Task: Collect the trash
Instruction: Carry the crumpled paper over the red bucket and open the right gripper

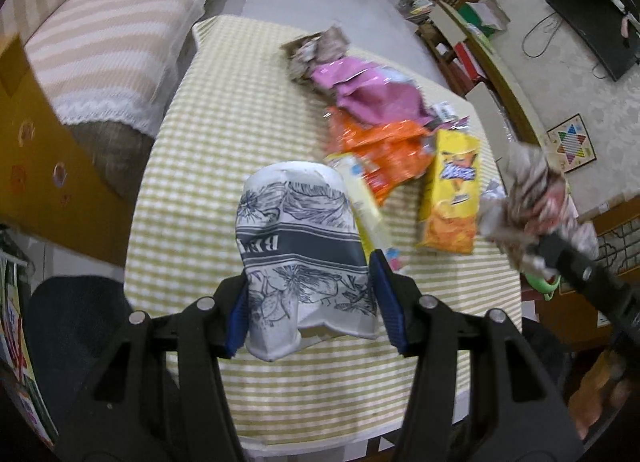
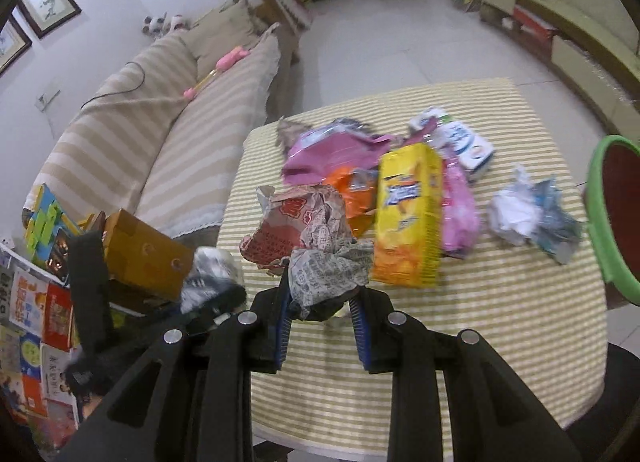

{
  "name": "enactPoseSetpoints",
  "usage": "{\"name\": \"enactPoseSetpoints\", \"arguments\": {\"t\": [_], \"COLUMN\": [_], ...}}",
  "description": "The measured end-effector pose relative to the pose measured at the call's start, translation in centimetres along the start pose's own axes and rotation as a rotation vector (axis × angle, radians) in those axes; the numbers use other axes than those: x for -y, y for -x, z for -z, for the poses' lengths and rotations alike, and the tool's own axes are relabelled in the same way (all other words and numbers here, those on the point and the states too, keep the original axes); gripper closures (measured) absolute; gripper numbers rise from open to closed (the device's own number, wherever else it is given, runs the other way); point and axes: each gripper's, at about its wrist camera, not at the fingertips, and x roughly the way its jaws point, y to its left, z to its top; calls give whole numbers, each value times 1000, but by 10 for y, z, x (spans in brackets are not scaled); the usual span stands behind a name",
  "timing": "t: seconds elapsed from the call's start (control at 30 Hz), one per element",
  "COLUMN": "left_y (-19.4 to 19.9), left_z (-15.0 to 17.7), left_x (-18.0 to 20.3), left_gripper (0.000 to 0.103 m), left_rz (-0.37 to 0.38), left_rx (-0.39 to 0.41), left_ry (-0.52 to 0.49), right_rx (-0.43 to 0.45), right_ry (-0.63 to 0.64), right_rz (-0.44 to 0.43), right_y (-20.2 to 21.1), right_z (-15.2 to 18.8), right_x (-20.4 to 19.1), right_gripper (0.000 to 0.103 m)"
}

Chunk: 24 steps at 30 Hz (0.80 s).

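Yellow-and-white checked cloth covers the table, with a striped sofa off at ten o'clock and tiled floor beyond.

Both hands are loaded. The right gripper is clamped on a crumpled printed paper wrapper, which bunches up out of the narrow jaws above the cloth. The left gripper holds a squashed paper cup with a dark leaf print, pinched about its lower half, mouth pointing away toward twelve o'clock; the jaws stand at a middling width, set by the cup.

What the next move seems to turn on is the green-rimmed bin, standing just off the table's edge at three o'clock in the right wrist view. I'd judge the right hand the nearer of the two, so its wrapper likely goes first, swung rightward over the table.

Between that hand and the bin lies loose trash: a yellow snack box at one o'clock, long axis running away from the gripper, pink bags beside it, and a wad of white and bluish paper at two o'clock, nearest the bin. A dangling wrapper carried low could drag these.
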Motion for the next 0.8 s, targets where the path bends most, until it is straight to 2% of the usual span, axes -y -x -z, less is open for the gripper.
{"name": "enactPoseSetpoints", "arguments": {"t": [0.4,0.8], "left_y": [12,16], "left_z": [-11,-27], "left_x": [42,96], "left_gripper": [52,52], "left_rz": [25,71], "left_rx": [37,66], "left_ry": [-77,-187], "right_rx": [104,163], "right_ry": [-64,-130], "right_rz": [45,98], "right_y": [31,55], "right_z": [-4,-1], "right_x": [33,72], "right_gripper": [77,77]}}
